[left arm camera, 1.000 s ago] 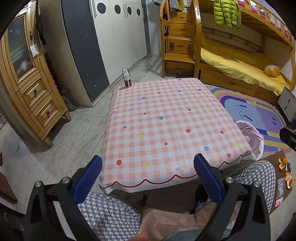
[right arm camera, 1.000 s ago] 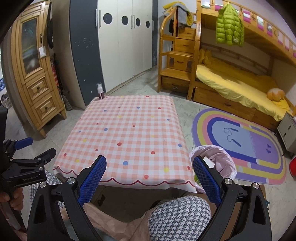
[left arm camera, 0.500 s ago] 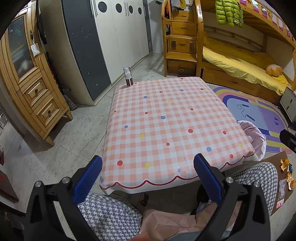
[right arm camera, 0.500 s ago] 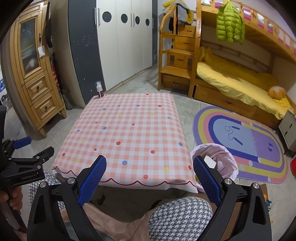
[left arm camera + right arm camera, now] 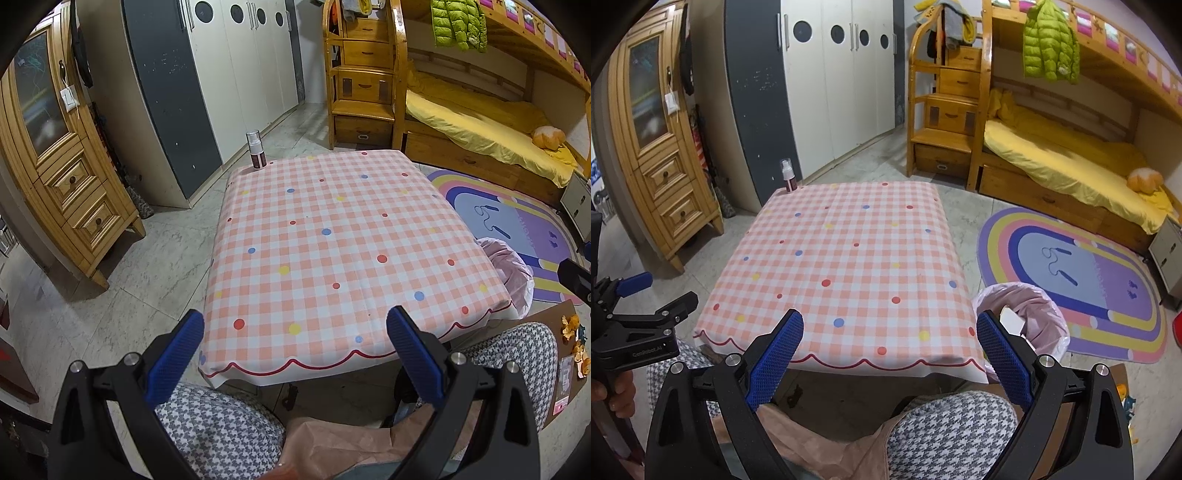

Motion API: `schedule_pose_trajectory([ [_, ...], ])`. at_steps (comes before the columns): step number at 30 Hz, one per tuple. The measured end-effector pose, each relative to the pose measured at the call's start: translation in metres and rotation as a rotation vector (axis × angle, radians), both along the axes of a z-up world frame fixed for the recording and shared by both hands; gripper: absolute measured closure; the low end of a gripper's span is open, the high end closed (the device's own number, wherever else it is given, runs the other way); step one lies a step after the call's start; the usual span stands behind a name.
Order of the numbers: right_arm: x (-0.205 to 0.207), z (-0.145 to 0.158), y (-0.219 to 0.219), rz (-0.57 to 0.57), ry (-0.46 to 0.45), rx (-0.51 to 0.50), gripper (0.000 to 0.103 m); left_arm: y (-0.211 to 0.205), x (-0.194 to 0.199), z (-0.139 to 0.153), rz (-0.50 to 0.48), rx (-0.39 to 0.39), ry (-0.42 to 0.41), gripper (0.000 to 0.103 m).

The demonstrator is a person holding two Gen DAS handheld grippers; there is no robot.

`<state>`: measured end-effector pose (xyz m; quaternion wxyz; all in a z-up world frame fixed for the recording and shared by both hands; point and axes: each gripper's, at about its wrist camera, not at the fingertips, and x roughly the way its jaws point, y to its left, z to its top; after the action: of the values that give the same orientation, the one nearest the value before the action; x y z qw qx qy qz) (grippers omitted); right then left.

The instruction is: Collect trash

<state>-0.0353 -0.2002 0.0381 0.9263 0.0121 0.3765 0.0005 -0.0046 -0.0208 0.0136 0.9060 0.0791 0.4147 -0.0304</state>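
Note:
A low table with a pink checked, dotted cloth (image 5: 332, 251) (image 5: 849, 273) stands in front of me. A small spray bottle (image 5: 256, 150) (image 5: 788, 175) stands upright at its far left corner. A bin lined with a pink bag (image 5: 1030, 317) (image 5: 511, 266) stands on the floor by the table's near right corner, with something white inside. My left gripper (image 5: 295, 332) is open and empty above the near table edge. My right gripper (image 5: 890, 332) is open and empty, also at the near edge. The left gripper also shows in the right wrist view (image 5: 646, 314).
Orange scraps (image 5: 574, 332) lie on brown cardboard on the floor at the right. A rainbow rug (image 5: 1071, 273), a bunk bed with yellow bedding (image 5: 1063, 162), wooden stairs (image 5: 945, 110), a wardrobe (image 5: 831, 85) and a wooden cabinet (image 5: 661, 155) surround the table. My knees are below the grippers.
Both views have drifted slightly, so the table sits a little lower and farther in the frames. Both grippers stay open and empty.

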Motion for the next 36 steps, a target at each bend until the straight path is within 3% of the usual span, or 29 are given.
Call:
schedule_pose_trajectory([
  [27,0.005,-0.008,-0.004,-0.008,0.016,0.014,0.009,0.000,0.003,-0.006,0.009,-0.002,0.022,0.007],
  [36,0.002,-0.010,-0.036,-0.096,-0.013,0.026,0.009,-0.004,0.009,-0.012,0.004,0.013,0.023,0.007],
])
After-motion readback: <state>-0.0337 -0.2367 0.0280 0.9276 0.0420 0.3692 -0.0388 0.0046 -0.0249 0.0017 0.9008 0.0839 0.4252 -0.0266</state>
